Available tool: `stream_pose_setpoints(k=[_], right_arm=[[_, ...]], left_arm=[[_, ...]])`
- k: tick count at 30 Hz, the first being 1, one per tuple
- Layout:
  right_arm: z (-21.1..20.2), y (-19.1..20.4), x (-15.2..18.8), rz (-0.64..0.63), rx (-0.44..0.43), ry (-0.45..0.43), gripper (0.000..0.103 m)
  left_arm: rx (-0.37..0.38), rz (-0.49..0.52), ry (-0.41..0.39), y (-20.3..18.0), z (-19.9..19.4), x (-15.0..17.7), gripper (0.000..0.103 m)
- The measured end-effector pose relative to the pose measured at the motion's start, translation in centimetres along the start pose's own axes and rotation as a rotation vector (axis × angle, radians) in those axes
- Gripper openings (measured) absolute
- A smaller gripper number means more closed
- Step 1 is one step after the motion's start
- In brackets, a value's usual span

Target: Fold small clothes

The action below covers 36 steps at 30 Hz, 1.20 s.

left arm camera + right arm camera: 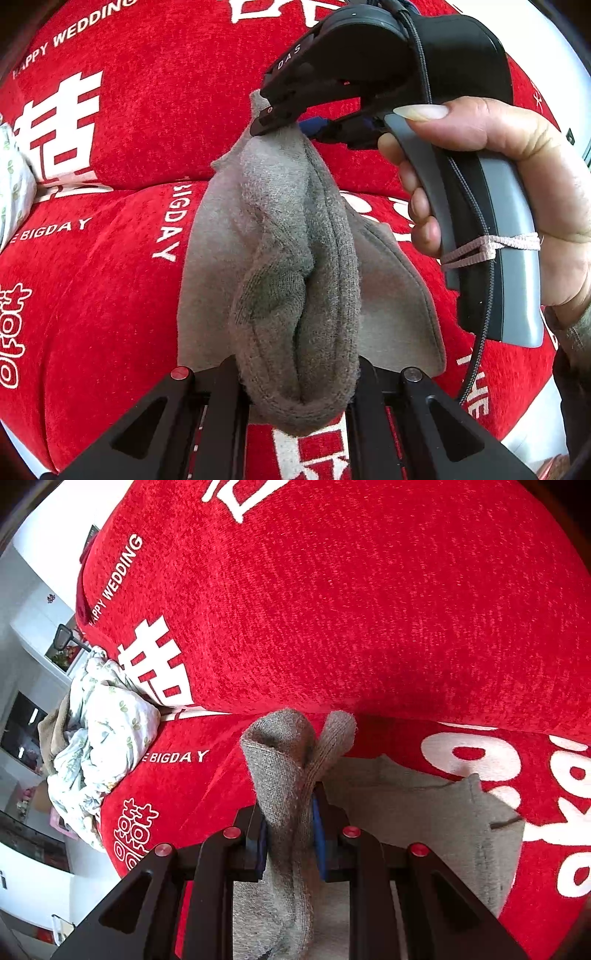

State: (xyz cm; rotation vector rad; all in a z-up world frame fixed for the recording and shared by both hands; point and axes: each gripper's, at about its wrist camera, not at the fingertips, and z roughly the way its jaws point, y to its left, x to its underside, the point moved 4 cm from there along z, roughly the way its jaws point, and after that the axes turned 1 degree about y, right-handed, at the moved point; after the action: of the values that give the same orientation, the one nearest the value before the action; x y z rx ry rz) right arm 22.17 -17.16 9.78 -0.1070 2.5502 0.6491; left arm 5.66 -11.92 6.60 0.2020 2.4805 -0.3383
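Fuzzy grey knit sock (295, 280) bunched, pinched by both tools, over red chenille cover (122, 280).

The grey-brown knitted sock (295, 258) hangs over a red sofa cover (147, 129) with white lettering; beside the cover, a white leaf-print cloth (107, 731).

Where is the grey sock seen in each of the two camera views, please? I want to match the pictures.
Left wrist view: the grey sock hangs down the centre, from the right gripper above to the left gripper at the bottom edge.
Right wrist view: the sock stands bottom centre, pinched in the right gripper.
Shared landmark: the white BIGDAY lettering on the red cover.
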Motion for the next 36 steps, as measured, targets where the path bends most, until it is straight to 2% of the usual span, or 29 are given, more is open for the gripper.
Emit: stream_pose_setpoints(k=[15, 22, 36], right_arm=[[-2.5, -4.5, 0.9, 0.008, 0.003, -0.016, 0.022], [-4.1, -6.8, 1.2, 0.011, 0.013, -0.032, 0.022], [-4.3, -10.1, 2.5, 0.054, -0.012, -0.037, 0.022]], left_arm=[[-0.063, 0.095, 0.020, -5.3, 1.5, 0.7, 0.010], [-0.066, 0.152, 0.028, -7.6, 1.8, 1.2, 0.010], [-0.076, 0.188, 0.073, -8.6, 4.0, 1.5, 0.010]])
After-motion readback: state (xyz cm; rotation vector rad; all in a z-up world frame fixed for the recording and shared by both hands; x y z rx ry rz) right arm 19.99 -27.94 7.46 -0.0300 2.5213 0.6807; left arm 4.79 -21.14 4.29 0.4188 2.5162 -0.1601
